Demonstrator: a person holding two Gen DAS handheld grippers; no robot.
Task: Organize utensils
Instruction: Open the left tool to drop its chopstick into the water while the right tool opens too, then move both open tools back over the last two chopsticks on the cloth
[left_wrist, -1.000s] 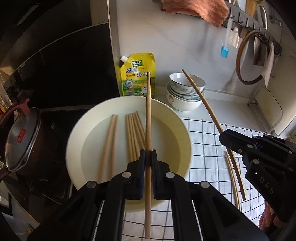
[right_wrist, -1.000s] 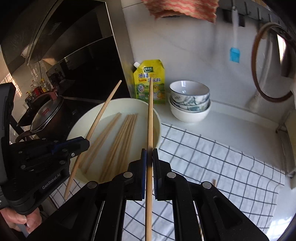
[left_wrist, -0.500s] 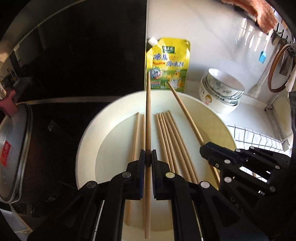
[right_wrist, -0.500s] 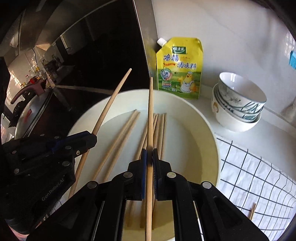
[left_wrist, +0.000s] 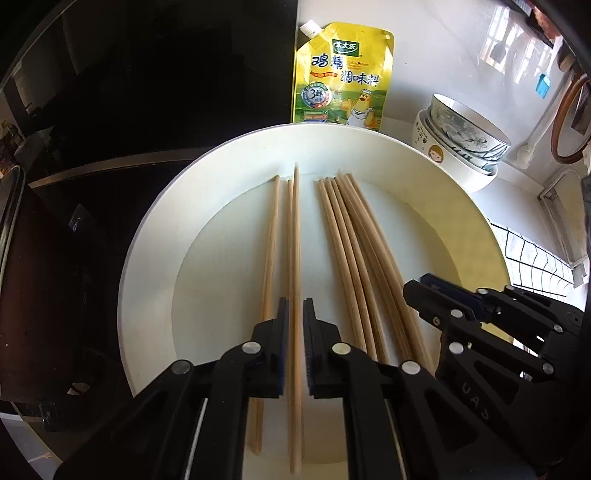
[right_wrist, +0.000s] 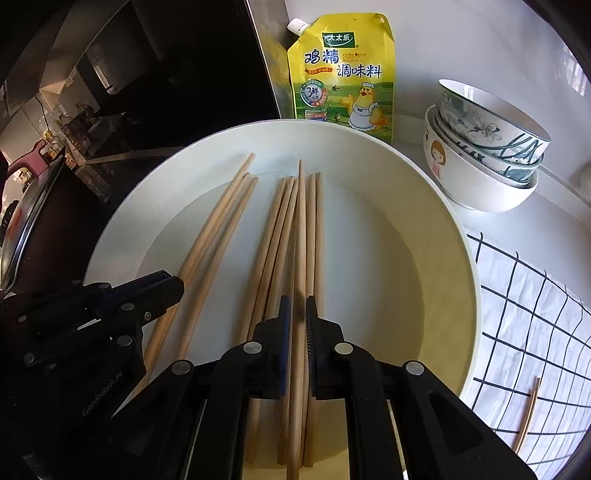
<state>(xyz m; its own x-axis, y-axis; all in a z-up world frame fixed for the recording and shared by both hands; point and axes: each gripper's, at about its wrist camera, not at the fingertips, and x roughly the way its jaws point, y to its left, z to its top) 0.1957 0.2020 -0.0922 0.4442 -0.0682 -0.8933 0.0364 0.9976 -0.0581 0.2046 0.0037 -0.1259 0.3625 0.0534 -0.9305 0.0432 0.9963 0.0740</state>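
Left gripper (left_wrist: 294, 321) low over the white plate (left_wrist: 461, 206), jaws narrowly parted, a gap showing either side of the chopstick (left_wrist: 294, 258) between them, two more beside it. Right gripper (right_wrist: 298, 314) likewise narrowly parted around another chopstick (right_wrist: 301, 229) atop the right-hand bundle (right_wrist: 280, 240). Behind the plate: yellow seasoning pouch (right_wrist: 343, 74), stacked bowls (right_wrist: 484, 147). One stray chopstick (right_wrist: 528, 413) on the checked cloth (right_wrist: 535, 295).

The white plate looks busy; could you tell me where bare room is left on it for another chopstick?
The plate is bare right of the middle bundle to its rim. A narrower strip lies between that bundle and the left group. The near edge is crowded.
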